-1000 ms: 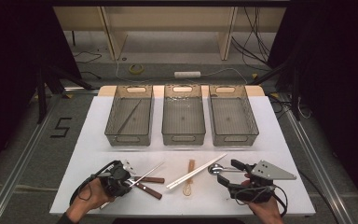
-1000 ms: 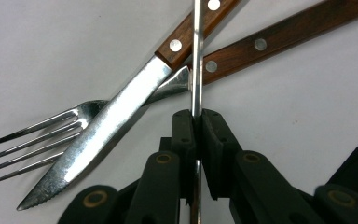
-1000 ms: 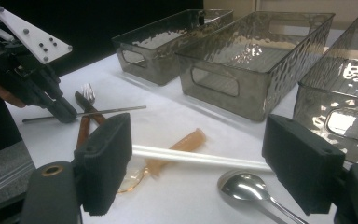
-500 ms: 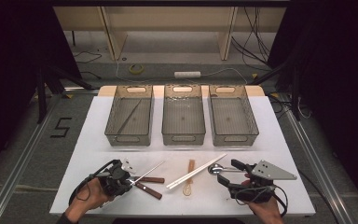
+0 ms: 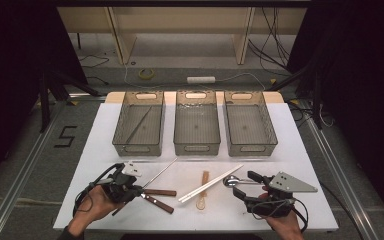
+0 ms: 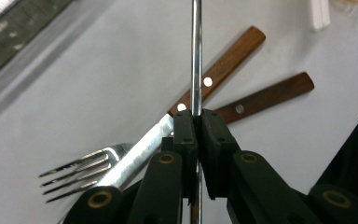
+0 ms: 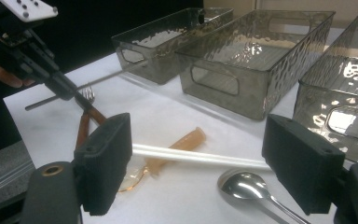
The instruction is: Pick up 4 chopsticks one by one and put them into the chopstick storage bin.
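The left gripper (image 5: 139,188) clamps a metal chopstick (image 6: 196,56) (its match already lies in the left bin (image 5: 121,131)); the right gripper (image 7: 196,168) gapes wide. Next, likely: carry it there.

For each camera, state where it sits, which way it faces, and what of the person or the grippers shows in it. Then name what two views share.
High view: above the person's side, facing forward and down on the table; both hands and grippers at the bottom.
Left gripper view: rides the left gripper, facing down at a knife and fork; jaws shut on a metal chopstick.
Right gripper view: rides the right gripper, facing across the table toward three bins; jaws open.
Shared: the metal chopstick shows in the high and left gripper views.
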{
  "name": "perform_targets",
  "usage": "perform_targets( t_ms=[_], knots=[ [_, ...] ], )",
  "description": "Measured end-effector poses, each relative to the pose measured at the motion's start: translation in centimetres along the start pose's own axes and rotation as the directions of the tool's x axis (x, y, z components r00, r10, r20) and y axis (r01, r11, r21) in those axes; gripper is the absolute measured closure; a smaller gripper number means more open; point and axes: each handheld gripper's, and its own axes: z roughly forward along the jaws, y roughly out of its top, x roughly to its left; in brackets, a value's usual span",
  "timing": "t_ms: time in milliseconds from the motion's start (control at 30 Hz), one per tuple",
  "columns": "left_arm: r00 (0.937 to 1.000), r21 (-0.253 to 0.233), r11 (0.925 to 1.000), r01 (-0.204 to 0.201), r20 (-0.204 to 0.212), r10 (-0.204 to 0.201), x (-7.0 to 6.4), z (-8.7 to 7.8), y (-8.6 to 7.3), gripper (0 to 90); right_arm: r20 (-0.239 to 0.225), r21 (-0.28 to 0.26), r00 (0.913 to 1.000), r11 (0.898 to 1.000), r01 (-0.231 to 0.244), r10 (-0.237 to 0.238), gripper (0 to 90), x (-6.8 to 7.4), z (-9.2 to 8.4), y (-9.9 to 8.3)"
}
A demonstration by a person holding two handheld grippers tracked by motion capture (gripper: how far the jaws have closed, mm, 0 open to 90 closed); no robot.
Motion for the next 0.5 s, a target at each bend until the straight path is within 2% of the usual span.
perform_targets(
  t_ms=[233, 500],
  knots=[
    [0.9991, -0.081, 0.9958, 0.042, -0.005, -0.042, 0.8, -0.7, 0.6, 84.8, 0.001, 0.004, 1.0000, 1.000, -0.001, 0.001, 25.2, 0.0, 0.0, 0.0],
    [0.9969, -0.116, 0.9906, 0.074, -0.020, -0.077, 2.4, -1.0, 1.6, 84.8, 0.004, 0.003, 1.0000, 1.000, -0.003, 0.003, 25.2, -0.1, 0.0, 0.0]
  ],
)
